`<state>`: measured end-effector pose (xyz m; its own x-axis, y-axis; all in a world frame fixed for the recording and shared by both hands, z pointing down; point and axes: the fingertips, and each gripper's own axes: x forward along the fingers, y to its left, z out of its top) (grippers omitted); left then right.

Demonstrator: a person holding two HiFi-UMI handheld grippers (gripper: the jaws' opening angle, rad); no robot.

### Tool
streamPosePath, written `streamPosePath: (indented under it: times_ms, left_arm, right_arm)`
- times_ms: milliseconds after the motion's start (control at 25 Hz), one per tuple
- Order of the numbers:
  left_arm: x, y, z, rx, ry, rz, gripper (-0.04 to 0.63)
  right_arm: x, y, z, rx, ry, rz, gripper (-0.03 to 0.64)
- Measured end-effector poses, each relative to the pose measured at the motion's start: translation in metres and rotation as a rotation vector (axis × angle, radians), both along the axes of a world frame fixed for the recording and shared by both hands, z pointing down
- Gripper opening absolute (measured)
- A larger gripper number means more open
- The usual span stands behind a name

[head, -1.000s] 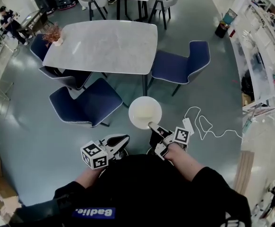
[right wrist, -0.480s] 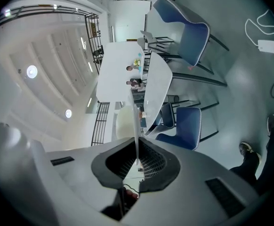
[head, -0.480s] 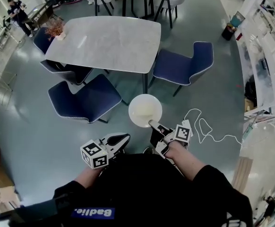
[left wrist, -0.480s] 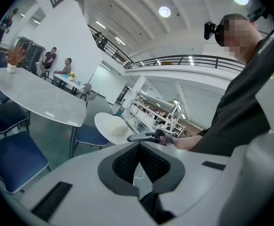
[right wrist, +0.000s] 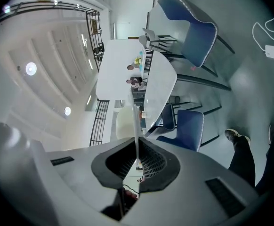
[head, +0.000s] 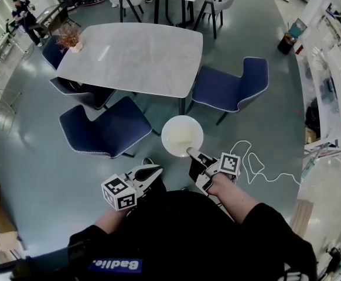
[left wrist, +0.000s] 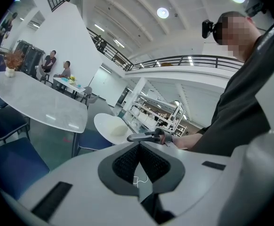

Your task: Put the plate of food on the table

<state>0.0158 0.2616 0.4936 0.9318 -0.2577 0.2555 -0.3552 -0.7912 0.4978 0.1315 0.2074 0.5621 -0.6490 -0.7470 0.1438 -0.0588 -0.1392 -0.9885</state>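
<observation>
A white plate [head: 182, 136] with a pale yellowish patch of food hangs level over the floor, short of the grey marble table [head: 135, 57]. My right gripper [head: 190, 153] is shut on the plate's near rim. In the right gripper view the plate [right wrist: 125, 121] shows edge-on between the pads of that gripper [right wrist: 137, 142]. My left gripper [head: 157, 170] floats to the plate's left, shut and holding nothing. From the left gripper view, past its closed tips [left wrist: 138, 145], I see the plate [left wrist: 109, 125] and the table [left wrist: 38, 102].
Blue chairs stand round the table: one [head: 103, 130] at its near left, one [head: 229, 89] at its right, another [head: 71, 89] tucked under. A small potted plant [head: 71, 40] sits on the far left corner. A white cable [head: 258, 165] lies on the floor.
Both grippers and the plate have drifted forward toward the table, which now sits a little nearer in view. The grip on the plate is unchanged.
</observation>
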Motion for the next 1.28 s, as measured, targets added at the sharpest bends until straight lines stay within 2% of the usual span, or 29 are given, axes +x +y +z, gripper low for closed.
streamPosePath:
  times_ms: [240, 520, 720, 1080, 1280]
  left_arm:
    - [-0.021, -0.060, -0.003, 0.002, 0.013, 0.010, 0.008]
    - [-0.042, -0.140, -0.015, 0.039, 0.026, 0.072, 0.008]
    - [-0.062, -0.188, -0.018, 0.037, 0.040, 0.113, 0.007]
    - [-0.093, -0.243, -0.012, 0.045, 0.053, 0.165, 0.007]
    - [-0.092, -0.258, -0.012, 0.039, 0.067, 0.168, 0.007]
  right_arm:
    - [-0.014, -0.051, -0.002, 0.001, 0.007, 0.025, 0.020]
    - [-0.042, -0.122, -0.008, 0.008, 0.000, 0.065, 0.020]
    - [-0.065, -0.166, -0.013, 0.008, -0.002, 0.093, 0.020]
    - [-0.091, -0.223, -0.013, 0.020, 0.018, 0.155, 0.020]
    - [-0.095, -0.244, -0.013, 0.028, 0.034, 0.136, 0.020]
